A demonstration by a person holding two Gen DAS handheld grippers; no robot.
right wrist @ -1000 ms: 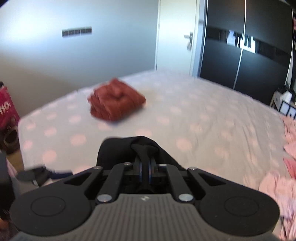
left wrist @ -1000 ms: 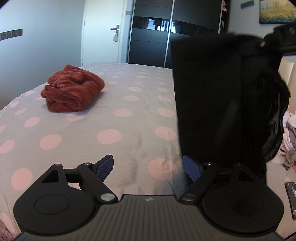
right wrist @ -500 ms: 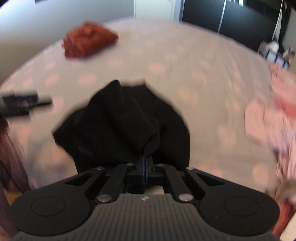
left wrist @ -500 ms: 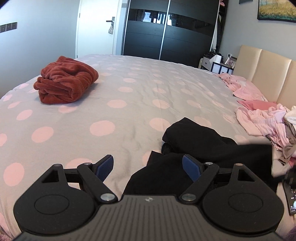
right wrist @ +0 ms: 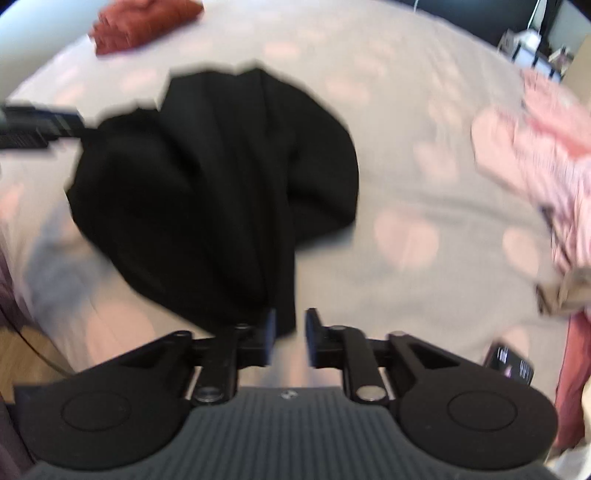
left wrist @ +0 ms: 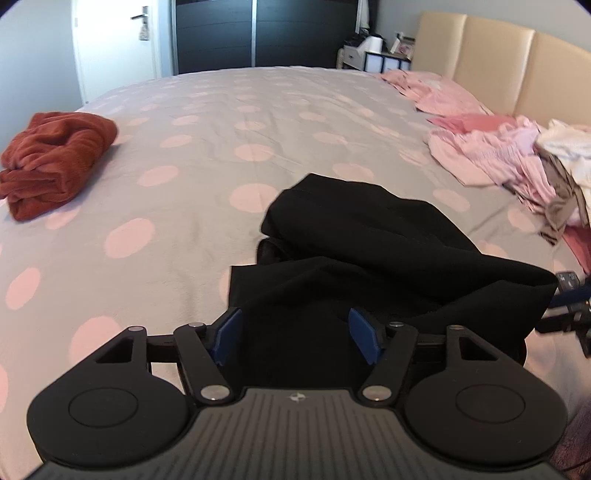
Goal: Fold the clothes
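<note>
A black garment lies crumpled on the grey bedspread with pink dots, near the bed's front edge. My left gripper hovers over its near-left part. Its jaws are closing with black cloth lying between the blue pads, which do not press it. In the right wrist view the black garment tapers to a corner that reaches into my right gripper. Those jaws are opening and there is a gap beside the cloth. The picture is blurred. My right gripper also shows at the garment's right end.
A folded rust-red garment sits at the left of the bed. A heap of pink and white clothes lies at the right by the beige headboard. A phone rests near the bed's edge. A dark wardrobe stands behind.
The black garment hung in the air from the shut right gripper; it now lies on the bed. The right gripper came down and its jaws parted. The left gripper dipped over the cloth, jaws narrower.
</note>
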